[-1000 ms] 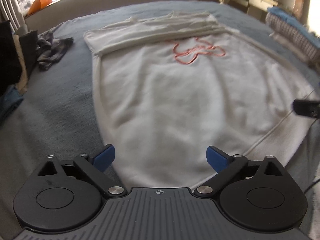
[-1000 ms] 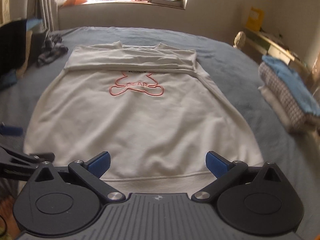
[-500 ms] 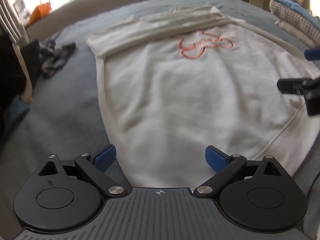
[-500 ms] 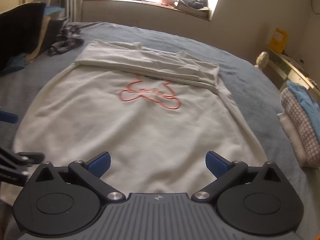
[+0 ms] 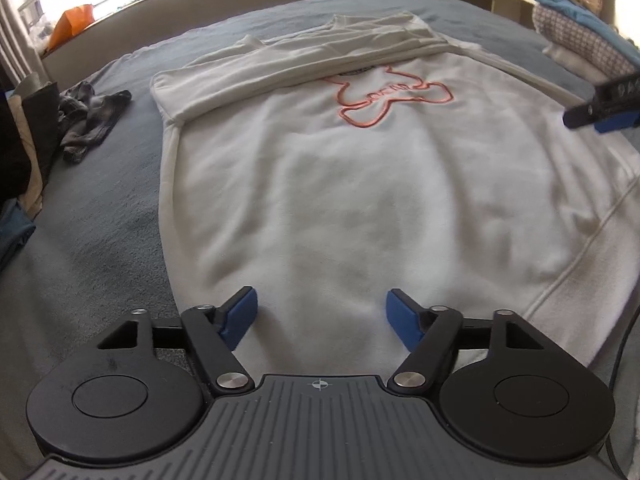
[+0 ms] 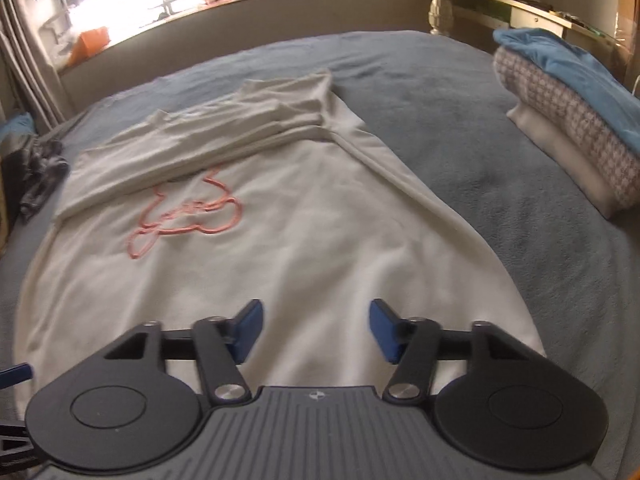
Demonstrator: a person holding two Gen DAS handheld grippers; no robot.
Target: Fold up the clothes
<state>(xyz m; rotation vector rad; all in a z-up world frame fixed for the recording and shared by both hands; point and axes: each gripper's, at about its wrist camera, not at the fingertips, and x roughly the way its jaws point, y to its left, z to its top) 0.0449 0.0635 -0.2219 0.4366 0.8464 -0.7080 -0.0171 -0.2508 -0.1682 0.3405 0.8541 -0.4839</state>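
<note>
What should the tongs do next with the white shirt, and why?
Probably finish pinching the hem. The shirt lies flat on the bed, sleeves already folded in. Both the left tongs and the right tongs are closing over its near edge, so gripping there lets them lift it for the next fold.

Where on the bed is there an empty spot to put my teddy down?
Bare blanket lies between the white shirt and the folded pile on the right. Another bare strip runs along the shirt's left edge, below the crumpled dark clothes. The far end near the wall is free too. The middle is all shirt.
</note>
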